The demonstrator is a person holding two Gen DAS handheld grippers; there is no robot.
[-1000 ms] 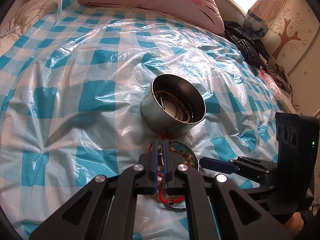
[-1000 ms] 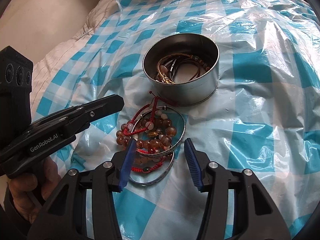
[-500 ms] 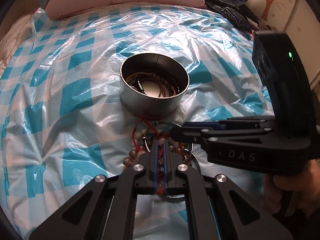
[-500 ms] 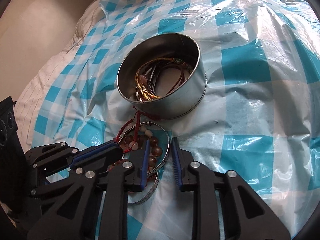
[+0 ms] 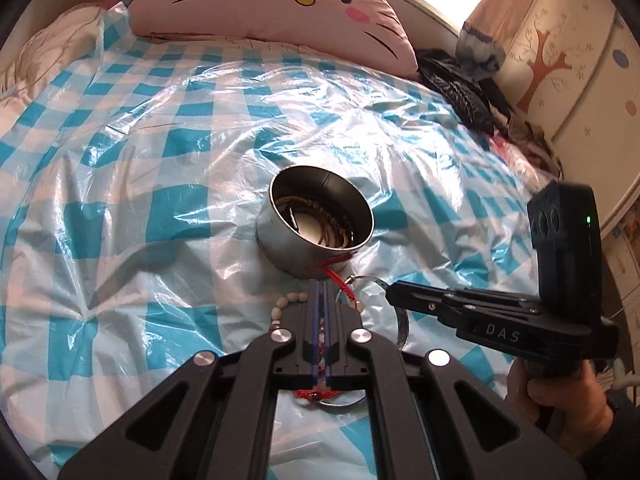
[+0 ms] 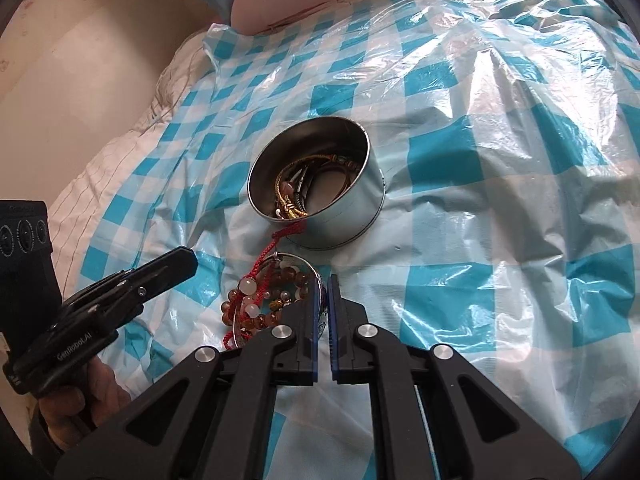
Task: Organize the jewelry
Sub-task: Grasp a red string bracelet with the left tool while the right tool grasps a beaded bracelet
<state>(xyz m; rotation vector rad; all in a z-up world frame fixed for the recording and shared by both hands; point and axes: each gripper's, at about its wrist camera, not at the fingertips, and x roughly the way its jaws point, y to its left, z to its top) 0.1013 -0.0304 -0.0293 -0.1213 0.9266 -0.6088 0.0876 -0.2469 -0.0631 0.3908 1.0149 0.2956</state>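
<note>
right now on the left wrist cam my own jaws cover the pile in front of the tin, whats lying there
Observer: A brown bead bracelet, heaped with a red cord bracelet that carries pale beads.
Operator: is the right side gripping anything
Observer: The right gripper has just been closing its jaws, and the rim of the silver bangle sits between them.
Operator: whats in the tin, looks dark here
Observer: The tin holds a gold-coloured chain among darker cords.
</note>
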